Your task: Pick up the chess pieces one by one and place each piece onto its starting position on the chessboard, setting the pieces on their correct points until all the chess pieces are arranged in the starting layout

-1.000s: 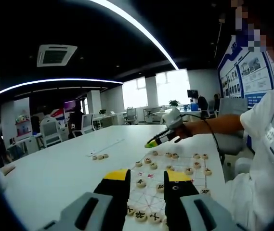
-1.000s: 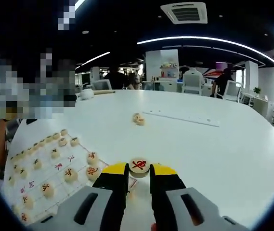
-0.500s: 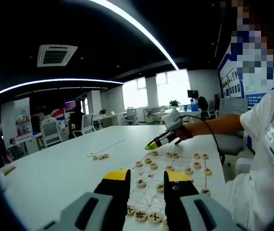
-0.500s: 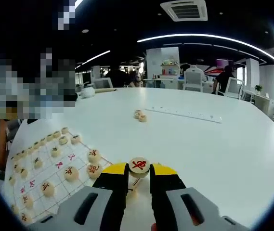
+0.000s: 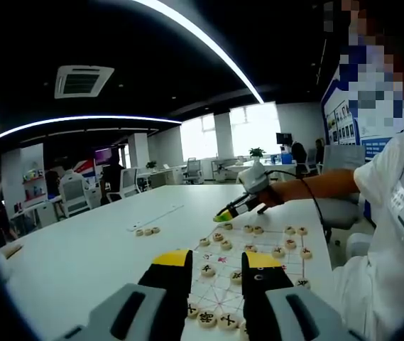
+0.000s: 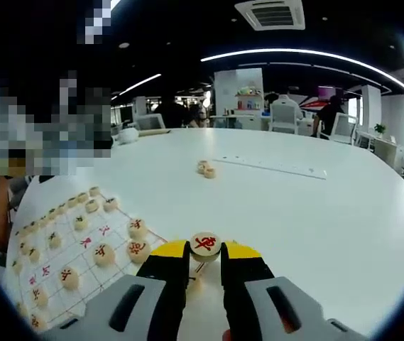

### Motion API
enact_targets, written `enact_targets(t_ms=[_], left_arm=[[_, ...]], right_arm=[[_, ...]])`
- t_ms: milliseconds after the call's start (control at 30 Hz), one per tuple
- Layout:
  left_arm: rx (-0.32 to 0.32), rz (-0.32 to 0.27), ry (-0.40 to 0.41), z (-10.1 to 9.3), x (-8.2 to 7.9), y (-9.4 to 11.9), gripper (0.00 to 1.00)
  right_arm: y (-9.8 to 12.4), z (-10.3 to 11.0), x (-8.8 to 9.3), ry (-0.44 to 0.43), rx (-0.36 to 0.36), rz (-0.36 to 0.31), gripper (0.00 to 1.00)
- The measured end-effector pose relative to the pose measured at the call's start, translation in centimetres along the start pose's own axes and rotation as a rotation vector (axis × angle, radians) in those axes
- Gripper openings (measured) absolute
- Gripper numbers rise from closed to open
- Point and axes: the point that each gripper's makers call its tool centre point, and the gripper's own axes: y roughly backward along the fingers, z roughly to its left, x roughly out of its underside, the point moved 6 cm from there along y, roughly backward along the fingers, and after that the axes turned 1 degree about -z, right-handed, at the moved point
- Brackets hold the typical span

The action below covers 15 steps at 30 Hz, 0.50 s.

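Right gripper [image 6: 204, 257]: level above the white table [image 6: 315, 213], jaws clamped on a red-marked chess piece [image 6: 205, 244] beside the chessboard [image 6: 81, 259]. Left gripper [image 5: 217, 273]: jaws apart, nothing held, raised over the board's near edge.

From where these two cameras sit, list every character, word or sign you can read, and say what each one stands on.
Red character on the piece held in the right gripper: too blurred to quote.
Red and black characters on the pieces on the chessboard: too small.
Wall posters: too small.
Badge on the person's shirt: unreadable.
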Motion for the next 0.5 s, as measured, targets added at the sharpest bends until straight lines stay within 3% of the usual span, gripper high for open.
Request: enact_targets(t_ms=[500], left_arm=[[0.001,-0.001,-0.001,0.00,-0.05,-0.01,0.29]], right_arm=[[-0.22,0.12,0.49,0.010,-0.006,0.027,0.19]])
